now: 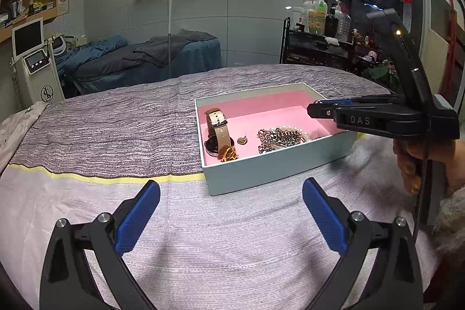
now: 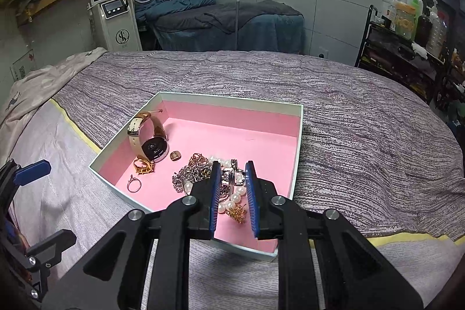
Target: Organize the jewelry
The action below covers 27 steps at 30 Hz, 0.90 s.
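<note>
A pale blue box with a pink lining (image 1: pixel 261 170) (image 2: pixel 293 141) sits on the bed. It holds a tan-strap watch (image 1: pixel 218 132) (image 2: pixel 148 141), gold rings (image 2: pixel 143 166), a thin ring (image 2: pixel 133 184), a small earring (image 1: pixel 242 140) (image 2: pixel 175 155), and a heap of chains and pearls (image 1: pixel 280 137) (image 2: pixel 197 173). My left gripper (image 1: pixel 231 195) is open and empty, just short of the box's near wall. My right gripper (image 2: pixel 232 169) (image 1: pixel 312 110) hovers over the box's right part, above the heap, jaws narrowly parted with nothing between them.
The bed has a purple-grey striped cover (image 1: pixel 116 121) and a paler sheet with a yellow band (image 1: pixel 101 179) in front. A floor lamp (image 1: pixel 171 19), a treatment couch (image 1: pixel 139 57), a machine with a screen (image 1: pixel 32 57) and a bottle cart (image 1: pixel 319 42) stand behind.
</note>
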Tool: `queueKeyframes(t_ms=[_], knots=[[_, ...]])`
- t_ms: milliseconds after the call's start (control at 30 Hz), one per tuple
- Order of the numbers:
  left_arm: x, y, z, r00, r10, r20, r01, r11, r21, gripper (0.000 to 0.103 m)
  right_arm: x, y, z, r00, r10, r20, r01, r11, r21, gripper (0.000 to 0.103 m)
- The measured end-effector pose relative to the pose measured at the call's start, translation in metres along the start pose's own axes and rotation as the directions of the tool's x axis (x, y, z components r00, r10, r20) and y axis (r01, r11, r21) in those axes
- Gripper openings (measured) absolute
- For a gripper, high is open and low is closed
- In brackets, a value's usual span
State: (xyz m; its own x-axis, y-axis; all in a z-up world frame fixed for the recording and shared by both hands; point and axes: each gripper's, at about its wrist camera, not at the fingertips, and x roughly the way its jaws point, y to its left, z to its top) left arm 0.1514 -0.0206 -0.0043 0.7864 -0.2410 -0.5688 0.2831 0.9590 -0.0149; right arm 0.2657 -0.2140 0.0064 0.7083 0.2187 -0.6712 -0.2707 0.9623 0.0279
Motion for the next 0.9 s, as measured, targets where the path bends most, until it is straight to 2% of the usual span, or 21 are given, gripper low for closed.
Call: queueKeyframes(t_ms=[100, 167, 200, 367, 467, 533, 667, 700, 767, 900], knots=[[0.0, 0.001, 0.0, 1.0, 0.001, -0.001, -0.001, 1.0, -0.001, 0.097, 0.003, 0.001, 0.0, 1.0, -0.002, -0.001, 0.002, 1.0, -0.006, 0.02], [0.001, 0.001, 0.0, 1.0, 0.005, -0.002, -0.005, 1.0, 0.001, 0.097, 0.003, 0.001, 0.001, 1.0, -0.007, 0.005, 0.007, 1.0, -0.007, 0.038], [0.001, 0.001, 0.001, 1.0, 0.005, -0.002, -0.005, 1.0, 0.001, 0.097, 0.002, 0.001, 0.001, 1.0, -0.009, 0.014, 0.009, 1.0, -0.006, 0.05], [0.003, 0.002, 0.001, 1.0, 0.011, -0.002, -0.011, 1.0, -0.003, 0.097, -0.003, 0.005, 0.001, 0.999, -0.015, 0.044, 0.016, 1.0, -0.008, 0.052], [0.003, 0.003, 0.002, 1.0, 0.019, 0.007, -0.019, 1.0, -0.007, 0.097, -0.012, 0.004, -0.001, 0.997, -0.024, 0.067, 0.023, 1.0, 0.013, 0.059], [0.001, 0.004, 0.002, 1.0, 0.023, 0.021, -0.023, 1.0, -0.011, 0.097, -0.022, 0.003, -0.003, 0.995, -0.035, 0.093, 0.032, 0.999, 0.032, 0.071], [-0.011, 0.006, 0.003, 0.998, 0.029, 0.054, -0.027, 0.999, -0.033, 0.097, -0.051, 0.008, -0.013, 0.985, -0.054, 0.161, 0.044, 0.997, 0.062, 0.075], [-0.017, 0.007, 0.005, 0.997, 0.022, 0.068, -0.019, 0.999, -0.044, 0.097, -0.06, 0.01, -0.016, 0.983, -0.057, 0.177, 0.047, 0.997, 0.065, 0.079], [-0.027, 0.006, 0.01, 0.996, 0.021, 0.087, -0.016, 0.998, -0.055, 0.097, -0.077, 0.015, -0.021, 0.979, -0.065, 0.193, 0.052, 0.996, 0.073, 0.086], [-0.046, -0.001, 0.018, 0.994, 0.05, 0.099, -0.047, 0.998, -0.032, 0.097, -0.108, 0.027, -0.037, 0.977, -0.064, 0.202, 0.05, 0.996, 0.07, 0.089]])
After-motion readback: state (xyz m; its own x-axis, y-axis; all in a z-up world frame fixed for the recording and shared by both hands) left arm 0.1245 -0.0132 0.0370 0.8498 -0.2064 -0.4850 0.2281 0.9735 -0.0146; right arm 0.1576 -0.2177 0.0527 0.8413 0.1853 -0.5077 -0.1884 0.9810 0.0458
